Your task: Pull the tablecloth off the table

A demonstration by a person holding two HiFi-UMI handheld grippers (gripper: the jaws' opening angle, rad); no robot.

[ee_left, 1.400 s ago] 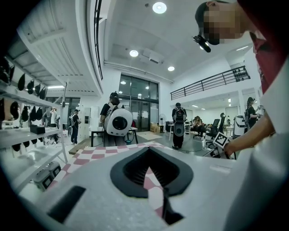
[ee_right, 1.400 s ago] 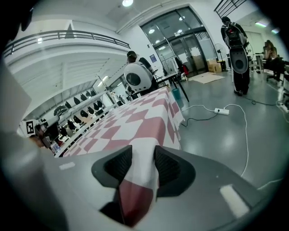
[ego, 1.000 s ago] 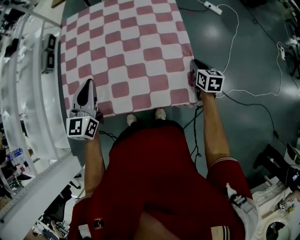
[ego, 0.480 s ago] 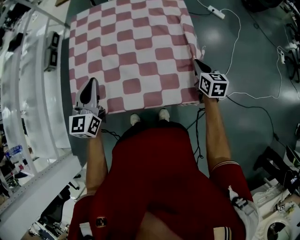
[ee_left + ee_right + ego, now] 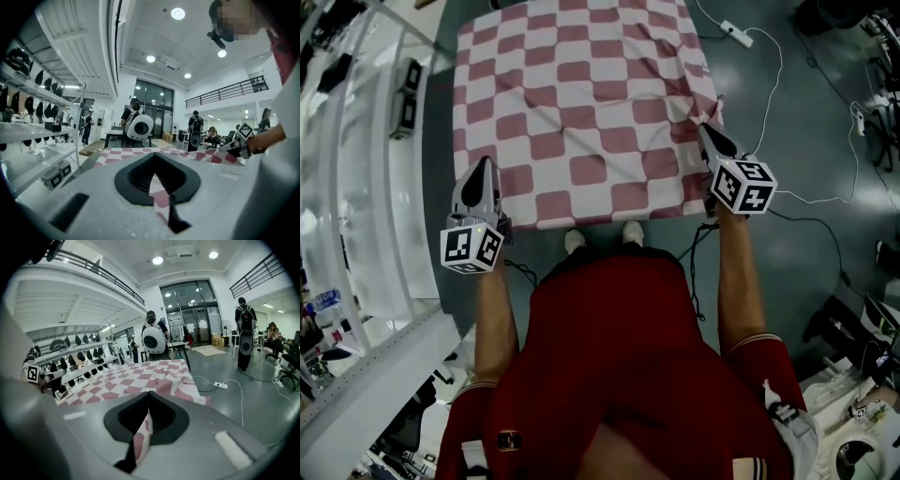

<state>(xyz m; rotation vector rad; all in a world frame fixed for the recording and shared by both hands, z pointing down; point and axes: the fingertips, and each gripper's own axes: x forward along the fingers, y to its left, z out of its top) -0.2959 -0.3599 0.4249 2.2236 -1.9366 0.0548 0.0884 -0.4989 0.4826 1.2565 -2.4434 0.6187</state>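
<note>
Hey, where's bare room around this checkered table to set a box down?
The tablecloth is bare on top, though the left hand-held gripper and right hand-held gripper pinch its near end. A narrow floor strip lies between it and the white shelves. Rightward floor is crossed by a white cable and power strip.

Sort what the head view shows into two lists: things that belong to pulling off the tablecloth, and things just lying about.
In the job: checked tablecloth; left gripper and right gripper, both shut on it.
Lying about: power strip on the floor; white shelving at the left.
</note>
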